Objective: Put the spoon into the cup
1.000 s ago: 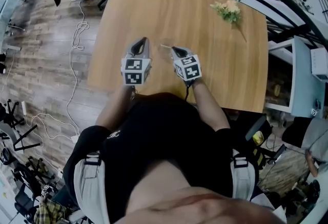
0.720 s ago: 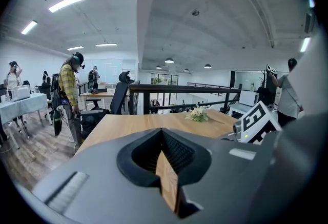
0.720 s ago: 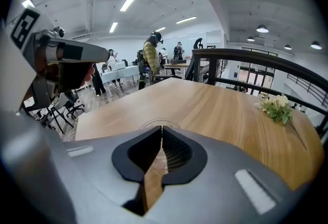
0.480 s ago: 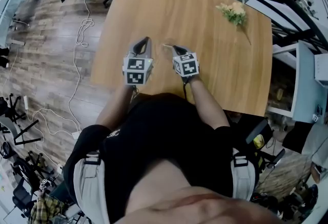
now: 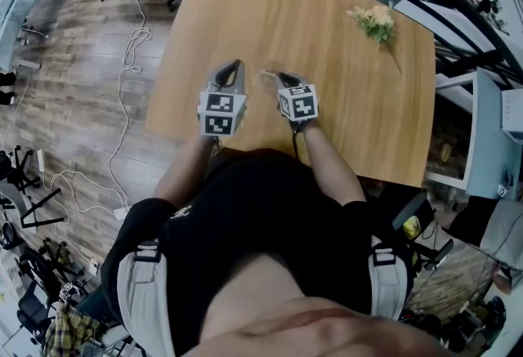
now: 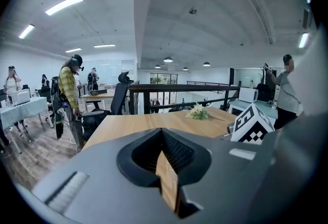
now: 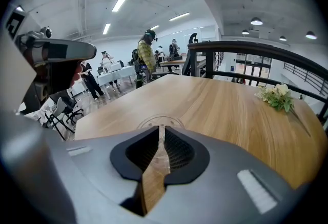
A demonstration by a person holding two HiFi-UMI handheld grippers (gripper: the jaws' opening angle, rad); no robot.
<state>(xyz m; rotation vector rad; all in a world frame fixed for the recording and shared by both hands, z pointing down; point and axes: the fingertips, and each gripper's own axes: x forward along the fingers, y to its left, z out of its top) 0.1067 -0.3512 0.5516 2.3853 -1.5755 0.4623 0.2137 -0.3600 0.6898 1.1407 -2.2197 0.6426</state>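
- While the right gripper (image 7: 160, 128) hangs above the clear round cup (image 7: 163, 118), its jaws have just been opening and stand slightly apart round the translucent plastic spoon (image 7: 159, 149).
- Left gripper (image 6: 163, 132): closed, empty.
- Judgement: spoon nearly delivered; release unfinished.

Bench (image 5: 327, 29): pale wood, straight grain, smooth, low satin sheen.
Cup (image 7: 160, 120): clear and glassy, only the rim ring reads; glass or plastic can't be told.
Left claw (image 6: 163, 133): smooth matt grey plastic shell; pads (image 6: 177, 154) black, finely ribbed, dull.
Its marker cube (image 5: 219, 113): flat black-and-white print, no gloss.
Floor (image 5: 73, 94): grey-brown wood-look planks, matt.
Person's top (image 5: 261, 216): black cloth, matt.
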